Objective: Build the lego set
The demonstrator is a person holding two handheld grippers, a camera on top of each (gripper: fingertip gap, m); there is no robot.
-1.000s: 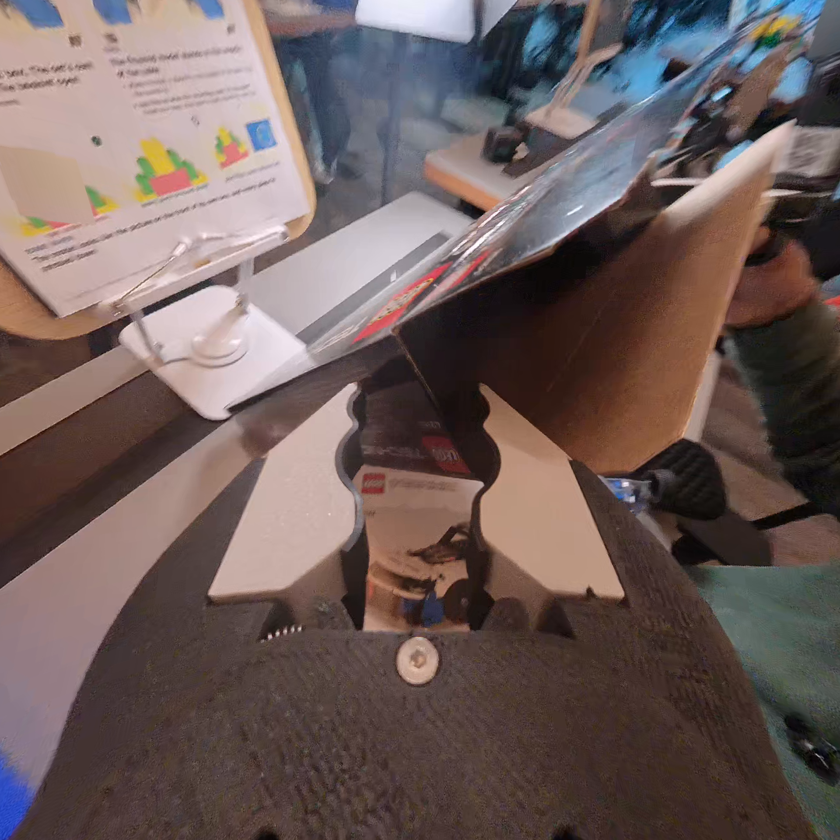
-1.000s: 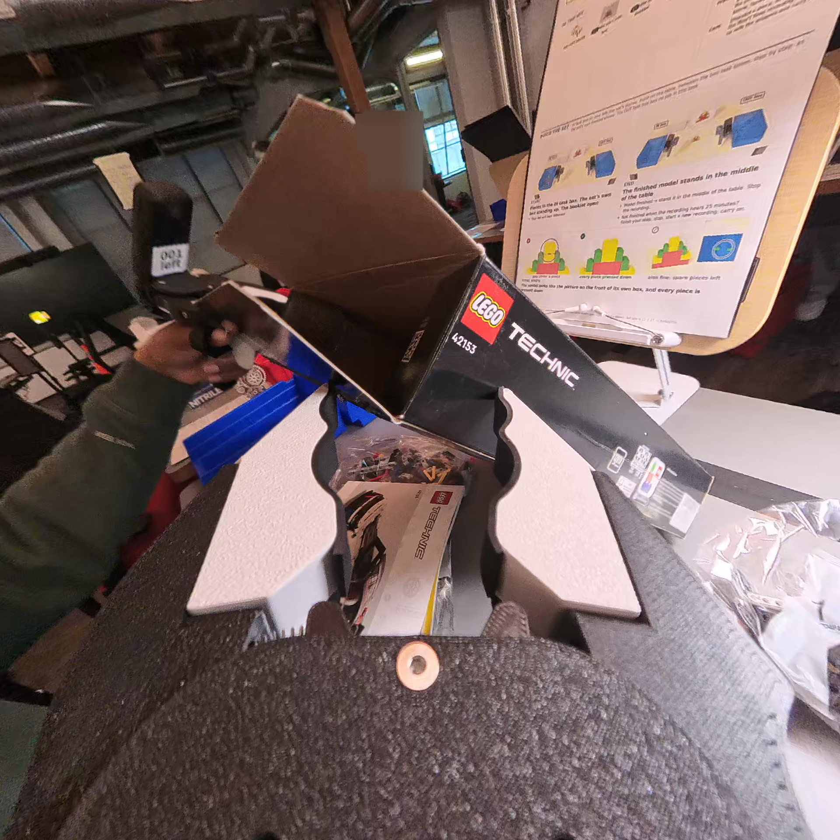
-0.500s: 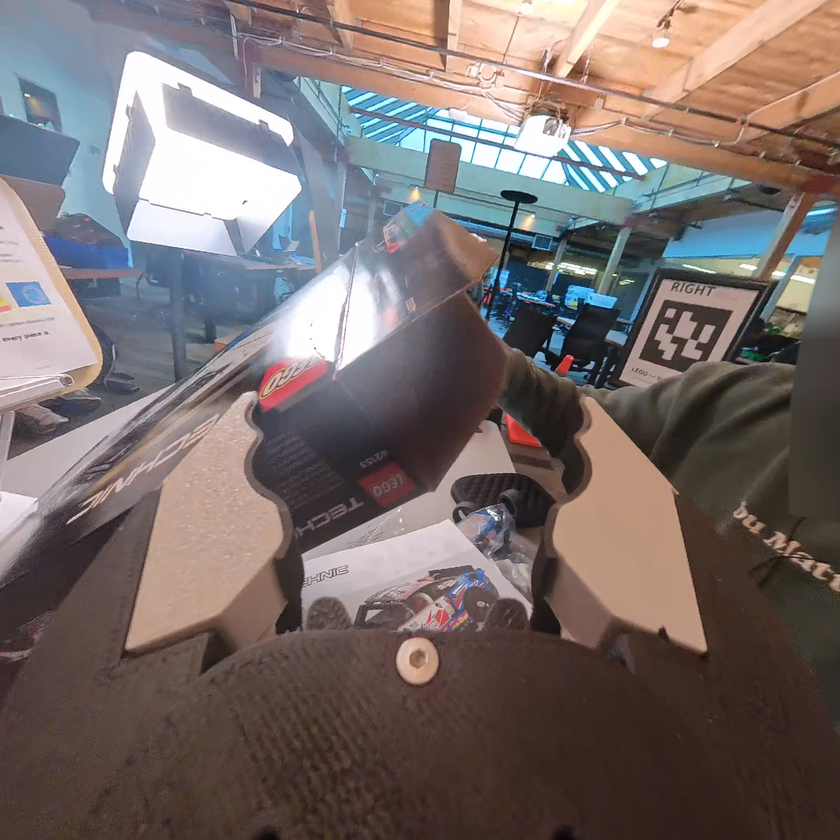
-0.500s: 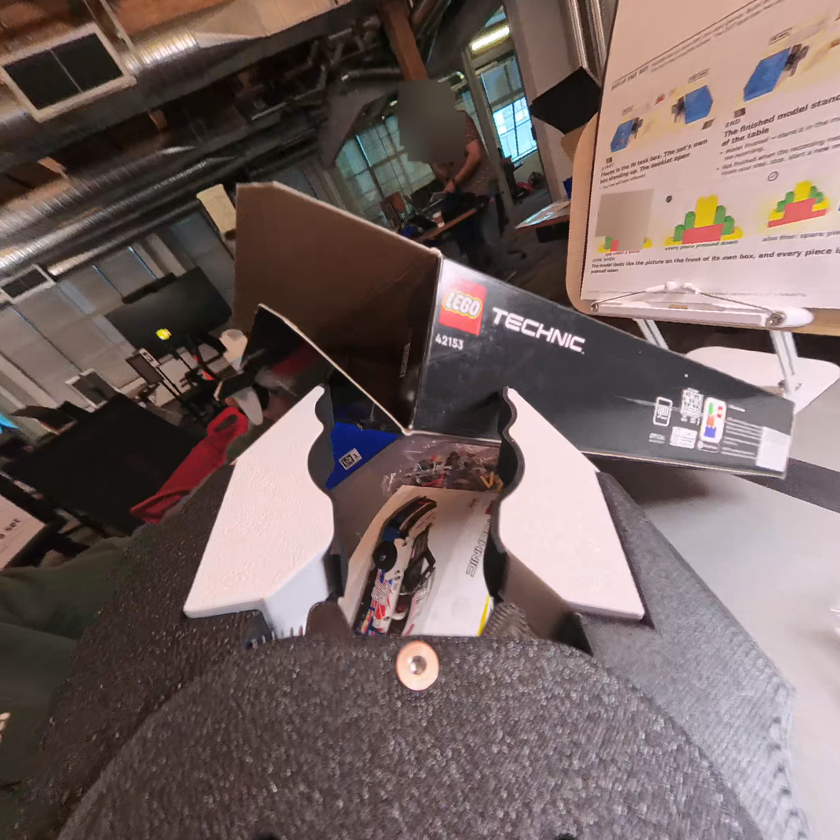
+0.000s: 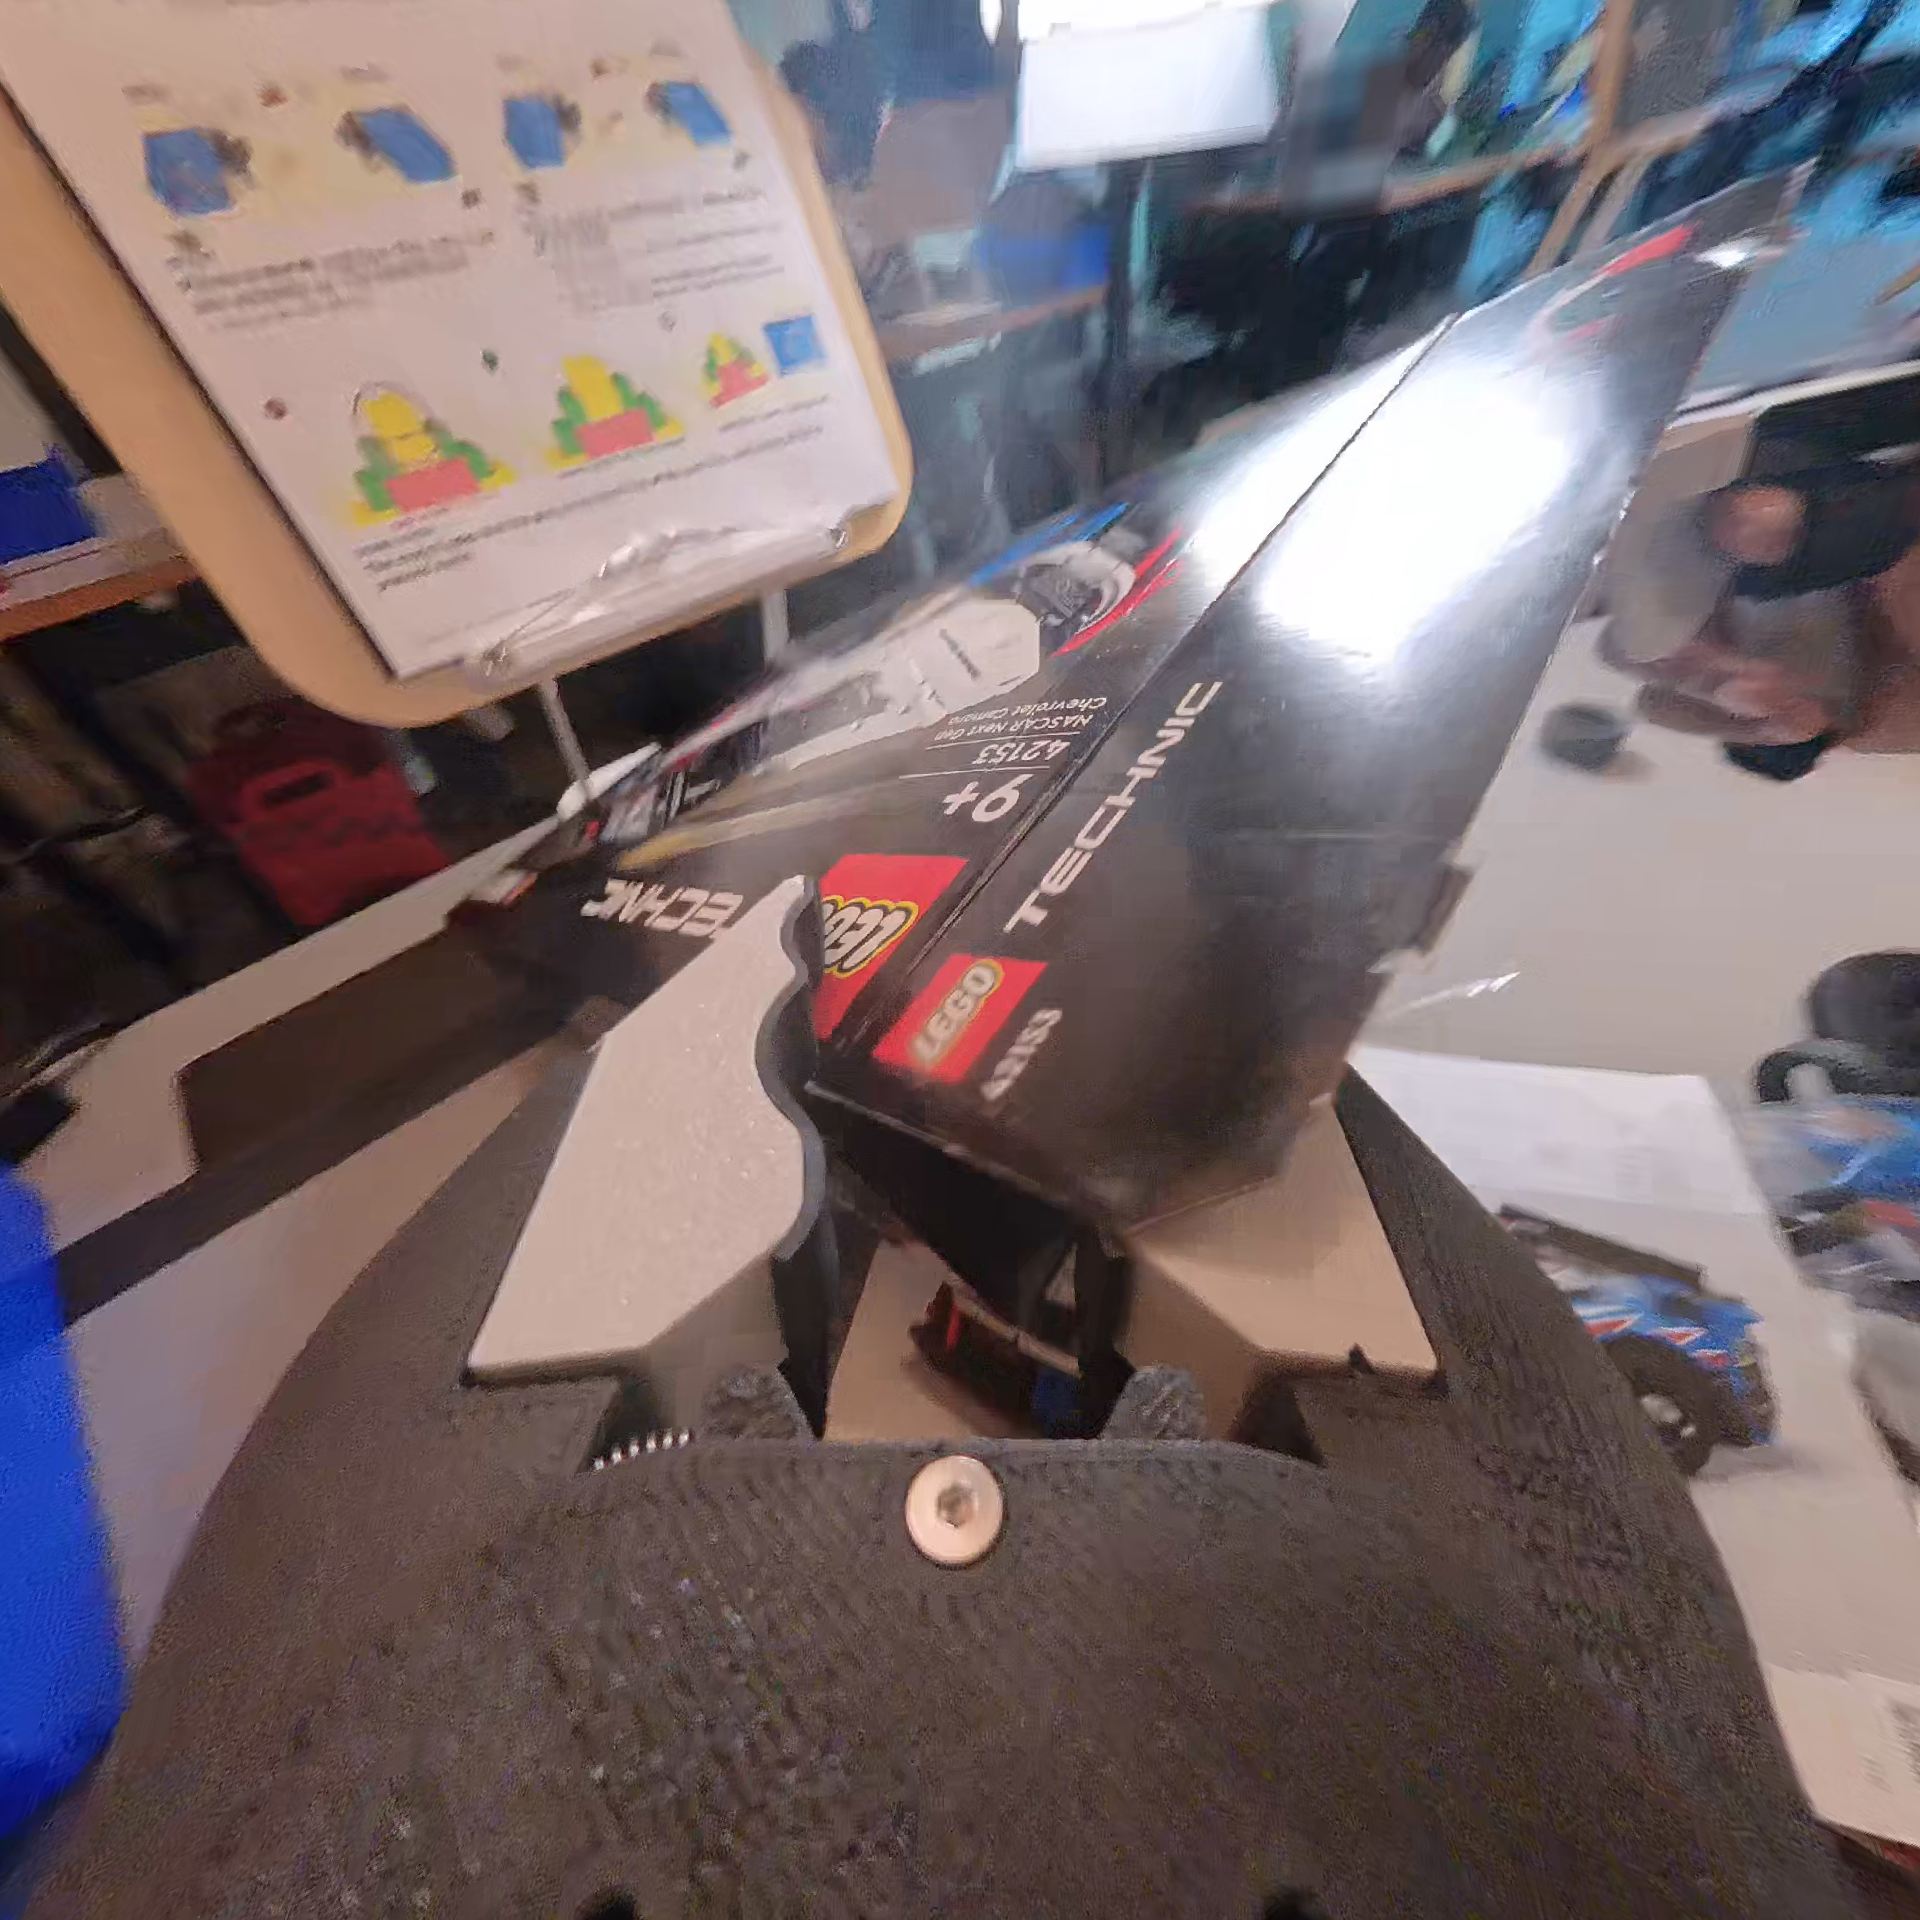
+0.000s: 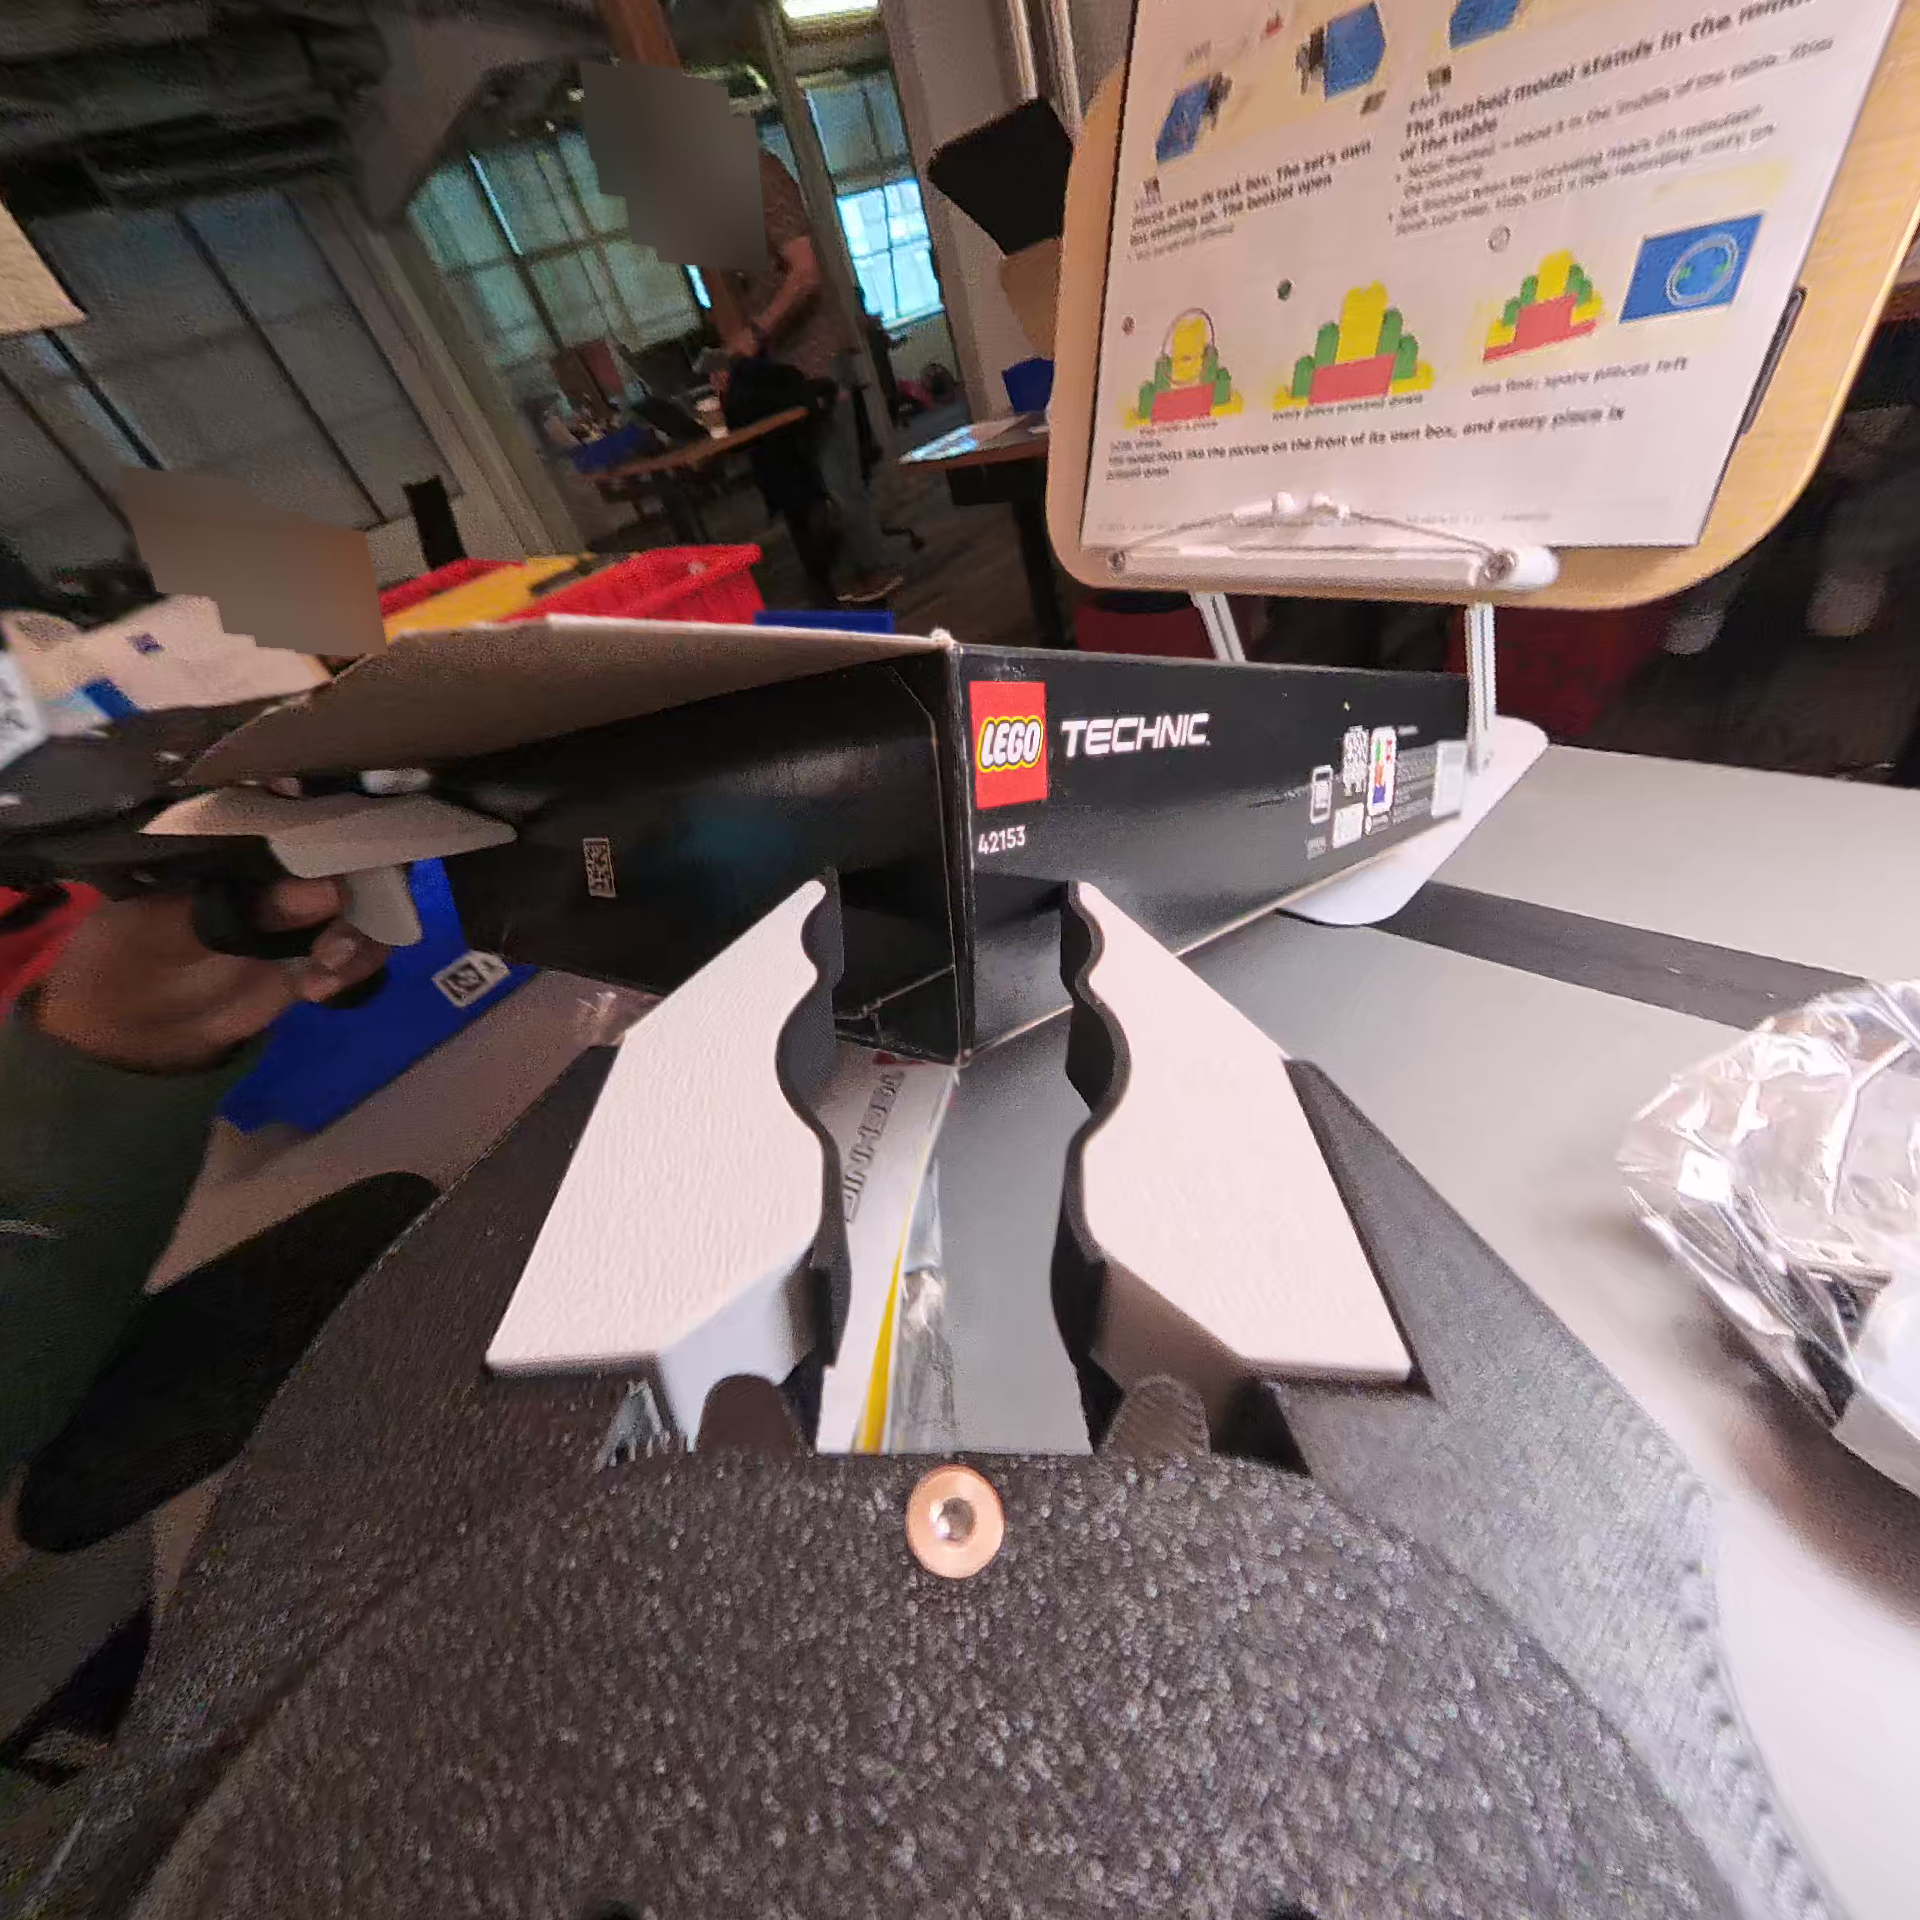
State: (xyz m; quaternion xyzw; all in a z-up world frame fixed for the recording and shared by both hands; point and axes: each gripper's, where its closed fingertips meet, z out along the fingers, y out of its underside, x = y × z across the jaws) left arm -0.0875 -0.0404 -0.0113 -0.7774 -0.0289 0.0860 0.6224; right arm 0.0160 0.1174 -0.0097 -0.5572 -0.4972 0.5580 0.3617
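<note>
Right gripper (image 6: 951, 935) parted before black box (image 6: 1195, 769), possibly touching.

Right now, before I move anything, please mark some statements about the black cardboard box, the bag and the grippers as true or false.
1. The black cardboard box is open at one end, with a brown flap folded outward. True.
2. The clear plastic bag of parts lies inside the box. False: it lies on the grey table, to the right of the right gripper.
3. A printed instruction sheet stands on a white stand behind the box. True.
4. The right gripper is shut on the white booklet. False: its jaws stand apart, and the booklet lies below them.
</note>
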